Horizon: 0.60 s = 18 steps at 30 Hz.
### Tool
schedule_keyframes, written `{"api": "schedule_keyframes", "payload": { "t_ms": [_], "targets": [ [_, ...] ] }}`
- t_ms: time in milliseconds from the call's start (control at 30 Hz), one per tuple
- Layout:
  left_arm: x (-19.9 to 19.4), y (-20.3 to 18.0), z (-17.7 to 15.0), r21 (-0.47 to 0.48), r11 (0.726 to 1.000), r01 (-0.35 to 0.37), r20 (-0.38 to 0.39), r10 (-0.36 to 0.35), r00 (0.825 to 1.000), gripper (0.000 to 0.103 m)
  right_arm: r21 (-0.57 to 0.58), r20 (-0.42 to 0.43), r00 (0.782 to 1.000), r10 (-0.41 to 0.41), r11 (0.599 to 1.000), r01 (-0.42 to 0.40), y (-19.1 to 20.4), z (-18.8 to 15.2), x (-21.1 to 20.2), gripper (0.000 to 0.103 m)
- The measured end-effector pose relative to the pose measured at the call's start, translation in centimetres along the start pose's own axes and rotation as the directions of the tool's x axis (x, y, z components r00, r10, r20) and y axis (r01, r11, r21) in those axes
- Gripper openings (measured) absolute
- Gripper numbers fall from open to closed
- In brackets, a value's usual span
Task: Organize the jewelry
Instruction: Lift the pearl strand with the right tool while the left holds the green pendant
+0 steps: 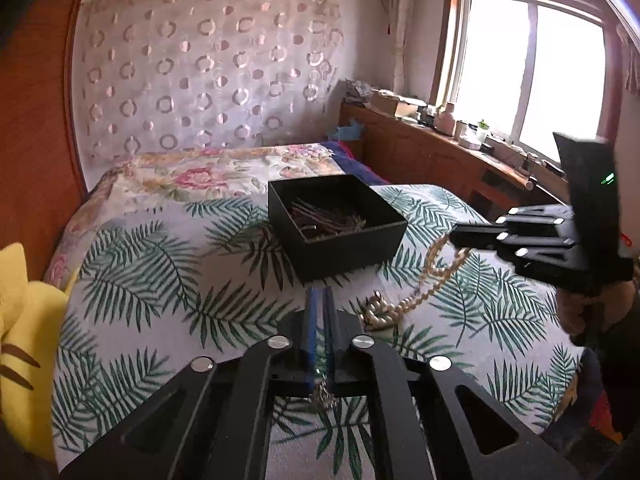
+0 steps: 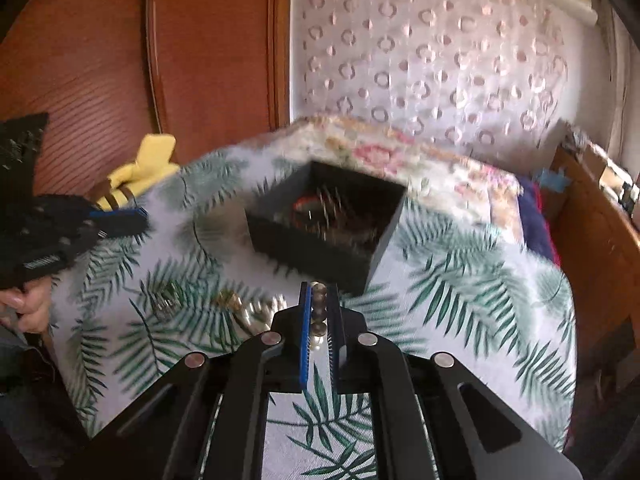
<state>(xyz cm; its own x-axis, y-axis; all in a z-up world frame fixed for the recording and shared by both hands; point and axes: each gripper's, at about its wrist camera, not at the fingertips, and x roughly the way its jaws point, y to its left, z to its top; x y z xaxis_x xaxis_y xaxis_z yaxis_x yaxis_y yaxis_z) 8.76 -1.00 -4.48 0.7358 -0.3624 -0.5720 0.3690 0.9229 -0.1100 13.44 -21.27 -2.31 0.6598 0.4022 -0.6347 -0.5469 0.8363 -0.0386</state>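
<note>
My right gripper [image 2: 320,312] is clamped on the pale gold beaded necklace [image 1: 404,304], beads pinched between its fingers; the strand droops from there to a heap on the palm-leaf bedspread [image 1: 168,280], just in front of the open black square box [image 1: 336,226]. I judge it light, limp and slippery, prone to swinging and snagging on the box wall, so mid-strand is a sensible hold. My left gripper [image 1: 319,300] is pressed shut; a thin chain [image 1: 324,394] shows behind its fingers, though I cannot tell whether it is held. The box already holds tangled pieces. A yellow plush toy [image 1: 24,320] sits well left of the box, out of the way.
</note>
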Motion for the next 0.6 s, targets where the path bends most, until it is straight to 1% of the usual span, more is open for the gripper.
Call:
{"api": "schedule_keyframes", "payload": {
  "t_ms": [167, 267, 300, 333, 433, 467, 533, 600],
  "targets": [
    [0.6, 0.3, -0.1, -0.001, 1.0, -0.007, -0.023, 0.007, 1.0, 0.0, -0.012, 0.076, 0.997, -0.01, 1.0, 0.011, 0.1, 2.4, -2.4, 0.008],
    [1.0, 0.4, -1.4, 0.002, 1.0, -0.006, -0.07, 0.006, 0.998, 0.0, -0.031, 0.112, 0.994, -0.016, 0.999, 0.02, 0.3, 3.9, -3.5, 0.008],
    [1.1, 0.4, -1.8, -0.001, 1.0, -0.005, -0.085, 0.005, 0.996, 0.005, -0.037, 0.123, 0.992, -0.021, 0.999, 0.026, 0.3, 4.3, -3.8, 0.008],
    [1.4, 0.4, -2.4, -0.003, 1.0, 0.002, -0.111, -0.003, 0.994, 0.014, -0.04, 0.131, 0.991, -0.022, 0.999, 0.027, 0.3, 4.6, -4.0, 0.008],
    [2.6, 0.2, -3.6, 0.016, 1.0, -0.007, -0.165, 0.01, 0.986, 0.025, -0.039, 0.146, 0.989, -0.026, 0.999, 0.032, 0.2, 5.4, -4.2, 0.008],
    [3.0, 0.1, -3.9, 0.021, 1.0, -0.009, -0.183, 0.013, 0.983, 0.026, -0.036, 0.148, 0.989, -0.025, 0.999, 0.031, 0.2, 5.4, -4.3, 0.008],
    [3.9, 0.0, -4.2, 0.019, 1.0, -0.011, -0.202, 0.015, 0.979, 0.032, -0.034, 0.149, 0.989, -0.023, 0.999, 0.028, 0.1, 5.6, -4.2, 0.008],
    [4.5, 0.1, -4.3, 0.026, 0.999, -0.031, -0.215, 0.035, 0.976, 0.032, -0.036, 0.147, 0.989, -0.022, 0.999, 0.028, 0.0, 5.6, -4.1, 0.008]
  ]
}}
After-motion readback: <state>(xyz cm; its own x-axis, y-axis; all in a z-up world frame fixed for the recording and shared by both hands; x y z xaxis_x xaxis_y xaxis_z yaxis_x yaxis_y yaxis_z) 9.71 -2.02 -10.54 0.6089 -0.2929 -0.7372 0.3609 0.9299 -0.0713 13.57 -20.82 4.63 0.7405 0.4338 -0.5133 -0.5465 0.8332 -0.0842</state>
